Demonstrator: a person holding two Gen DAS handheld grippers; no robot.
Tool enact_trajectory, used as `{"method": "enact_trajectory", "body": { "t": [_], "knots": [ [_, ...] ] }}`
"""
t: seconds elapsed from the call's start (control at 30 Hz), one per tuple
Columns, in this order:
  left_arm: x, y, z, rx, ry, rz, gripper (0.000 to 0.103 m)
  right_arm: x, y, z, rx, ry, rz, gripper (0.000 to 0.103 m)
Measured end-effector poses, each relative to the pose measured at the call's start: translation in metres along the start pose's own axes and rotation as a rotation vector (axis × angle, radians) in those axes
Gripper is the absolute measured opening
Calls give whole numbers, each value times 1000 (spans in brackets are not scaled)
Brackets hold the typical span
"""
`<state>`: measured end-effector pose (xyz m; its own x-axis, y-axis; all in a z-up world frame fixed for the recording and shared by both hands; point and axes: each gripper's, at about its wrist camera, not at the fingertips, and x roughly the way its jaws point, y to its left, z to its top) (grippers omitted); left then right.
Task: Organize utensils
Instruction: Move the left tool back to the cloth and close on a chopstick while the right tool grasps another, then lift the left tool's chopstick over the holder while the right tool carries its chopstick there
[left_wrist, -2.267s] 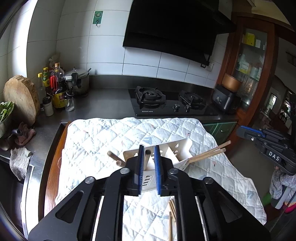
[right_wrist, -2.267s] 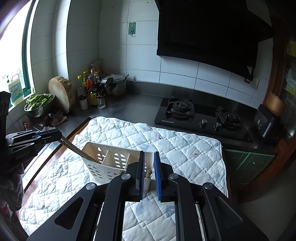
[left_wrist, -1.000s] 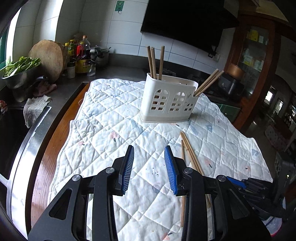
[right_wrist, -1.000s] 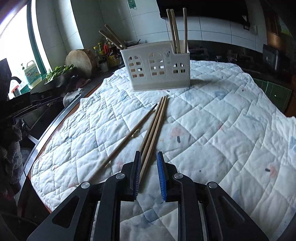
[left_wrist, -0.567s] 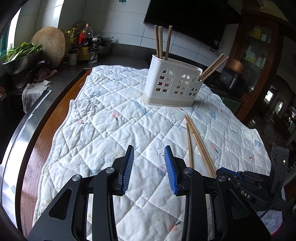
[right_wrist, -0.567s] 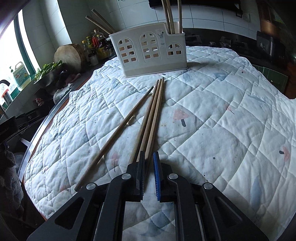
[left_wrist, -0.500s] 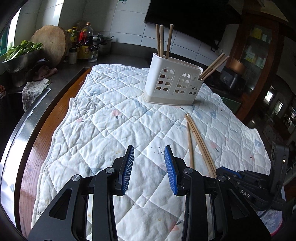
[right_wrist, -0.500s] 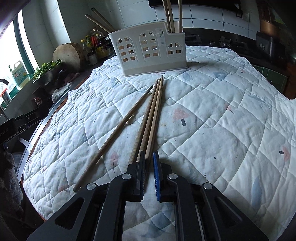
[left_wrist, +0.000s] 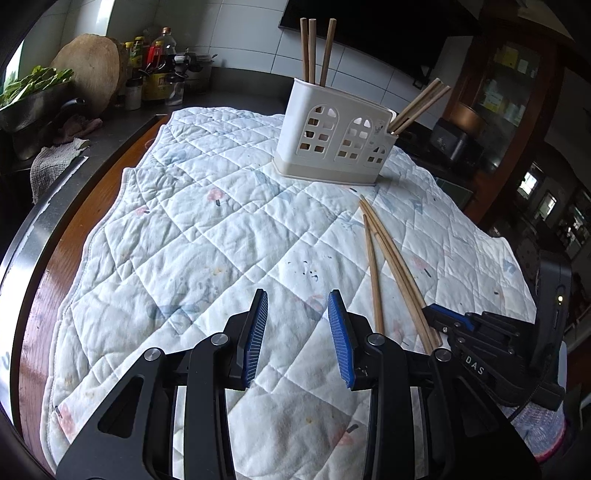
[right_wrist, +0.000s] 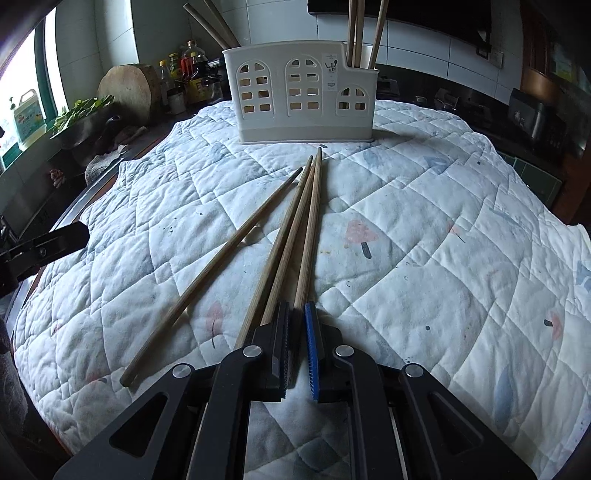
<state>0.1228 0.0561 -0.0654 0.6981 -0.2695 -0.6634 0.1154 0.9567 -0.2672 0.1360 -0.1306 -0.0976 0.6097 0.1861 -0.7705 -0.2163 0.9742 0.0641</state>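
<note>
Right tongs (right_wrist: 297, 314) pinch 1 chopstick (right_wrist: 310, 225); left tongs (left_wrist: 297, 325) gape, holding nothing.

I see open quilted white cloth (left_wrist: 192, 236) ahead of my left gripper (left_wrist: 297, 332), white plastic slotted utensil caddy (left_wrist: 334, 138) blocking far centre, loose wooden chopsticks (right_wrist: 295, 229) lying right of that lane, bottles (left_wrist: 159, 70) crowding far left counter.

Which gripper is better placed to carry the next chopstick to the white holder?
Right. The right gripper has its jaws closed on the rightmost chopstick on the quilted cloth. The left gripper is open and empty beside the chopsticks, facing the utensil holder.
</note>
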Motion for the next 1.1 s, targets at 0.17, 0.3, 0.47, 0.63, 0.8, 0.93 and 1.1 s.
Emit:
{"method": "enact_trajectory", "body": {
  "t": [0.17,0.3,0.47,0.63,0.8,0.93,1.1],
  "knots": [
    [6,-11,-11,8,27,-40,35,-5,-9,-3,14,-3,-1,7],
    [13,-26,-20,32,54,-77,35,-7,-16,-5,19,-1,7,7],
    [26,-46,-33,58,98,-124,34,-9,-17,-9,6,-5,24,7],
    [38,-55,-40,75,123,-102,32,-10,-22,-9,20,-5,57,7],
    [42,-62,-41,132,110,-33,16,-15,-27,-9,21,-15,68,7],
    [41,-66,-40,149,98,2,7,-25,-32,-7,26,-39,68,7],
    [33,-66,-33,130,81,-15,6,-46,-39,2,11,-89,65,7]
  ]
}}
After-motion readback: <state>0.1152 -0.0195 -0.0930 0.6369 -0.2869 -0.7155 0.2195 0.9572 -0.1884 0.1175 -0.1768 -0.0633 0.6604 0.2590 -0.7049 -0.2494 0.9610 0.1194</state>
